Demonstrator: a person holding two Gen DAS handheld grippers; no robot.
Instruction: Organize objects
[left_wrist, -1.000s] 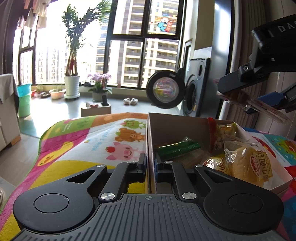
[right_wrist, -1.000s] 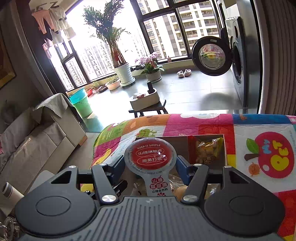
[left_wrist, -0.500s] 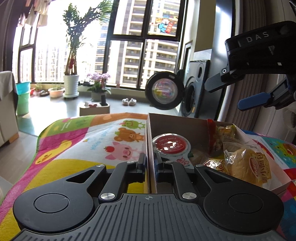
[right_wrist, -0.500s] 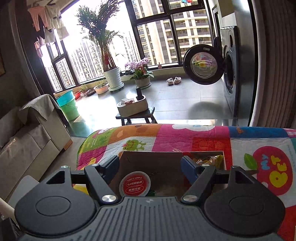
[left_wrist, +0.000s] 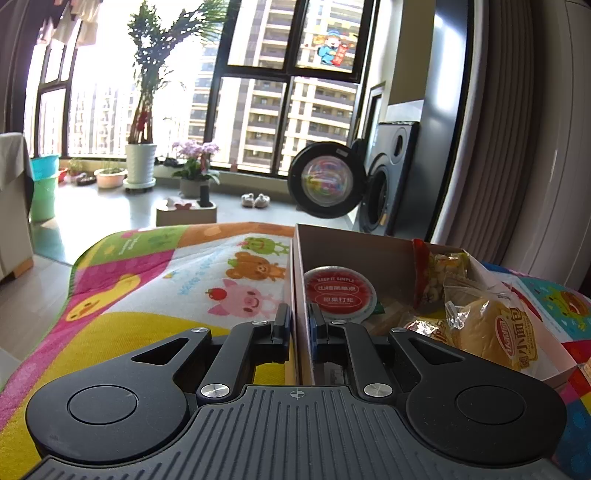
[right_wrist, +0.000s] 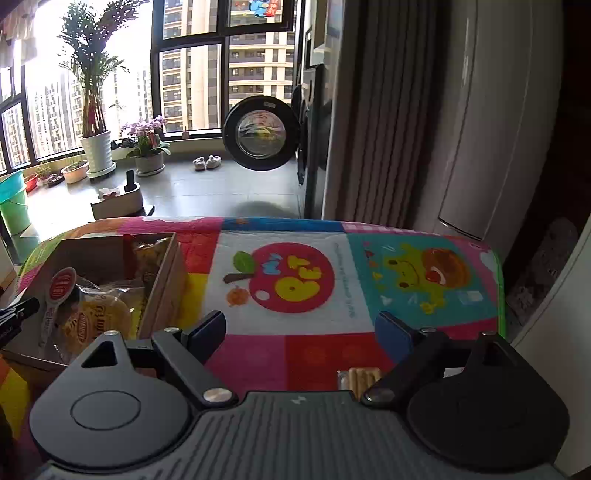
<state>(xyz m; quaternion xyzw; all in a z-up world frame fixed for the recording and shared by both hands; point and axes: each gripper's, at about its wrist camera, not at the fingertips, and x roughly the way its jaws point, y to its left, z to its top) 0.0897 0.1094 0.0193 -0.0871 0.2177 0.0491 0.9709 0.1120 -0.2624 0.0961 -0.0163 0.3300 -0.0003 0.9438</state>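
An open cardboard box (left_wrist: 354, 245) sits on a colourful cartoon mat (left_wrist: 155, 280). My left gripper (left_wrist: 297, 322) is shut on the box's left wall, one finger inside and one outside. Inside the box lie a red-lidded cup (left_wrist: 340, 293), a wrapped bun (left_wrist: 491, 332) and a nut snack bag (left_wrist: 439, 271). In the right wrist view the box (right_wrist: 162, 280) is at the left, with the cup (right_wrist: 61, 286) and bun (right_wrist: 99, 325) inside. My right gripper (right_wrist: 299, 332) stands open over the mat, right of the box, holding nothing. A biscuit packet (right_wrist: 358, 376) lies just under it.
The mat (right_wrist: 406, 273) ends at a rounded far edge, with a tiled floor beyond. A washing machine with its door open (right_wrist: 258, 136) and a grey curtain (right_wrist: 373, 110) stand behind. Potted plants (left_wrist: 140, 162) and a low stool (left_wrist: 184, 216) are on the floor.
My right gripper opened and left the red-lidded cup in the box, then drew back to the right, out over the mat. The left gripper has stayed clamped on the box wall.
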